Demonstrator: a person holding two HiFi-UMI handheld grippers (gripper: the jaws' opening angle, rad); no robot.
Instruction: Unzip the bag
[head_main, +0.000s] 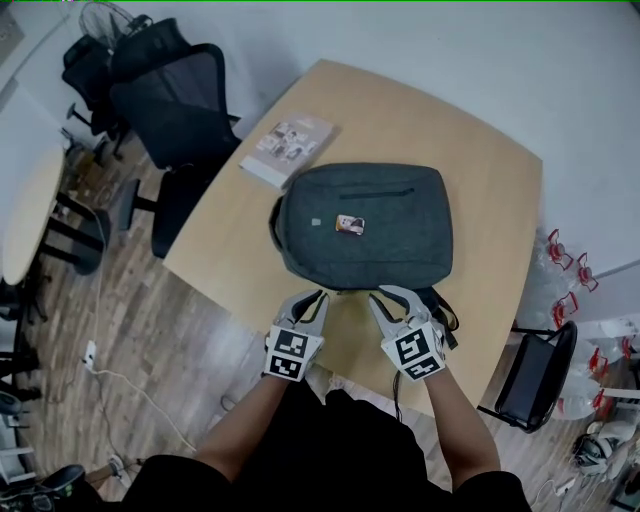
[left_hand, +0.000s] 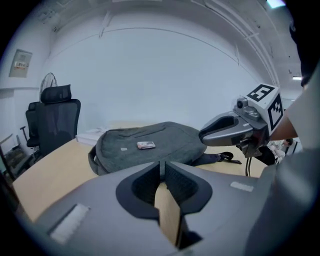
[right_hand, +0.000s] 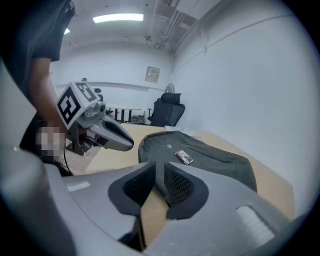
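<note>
A grey backpack (head_main: 365, 225) lies flat on the wooden table (head_main: 480, 170), with a small patterned tag (head_main: 350, 224) on its top face. Both grippers hover over the table's near edge, just short of the bag's near side. My left gripper (head_main: 312, 298) points at the bag's near left part; in its own view its jaws (left_hand: 162, 165) meet with nothing between them. My right gripper (head_main: 390, 297) is beside it, near the black straps (head_main: 440, 300); its jaws (right_hand: 159, 167) show a narrow gap and hold nothing. The bag (left_hand: 150, 142) (right_hand: 210, 155) lies ahead of both. No zipper pull can be made out.
A thin book (head_main: 288, 145) lies on the table's far left, touching the bag's corner. A black office chair (head_main: 175, 110) stands left of the table, and another black chair (head_main: 535, 375) is at the right. A white wall runs behind the table.
</note>
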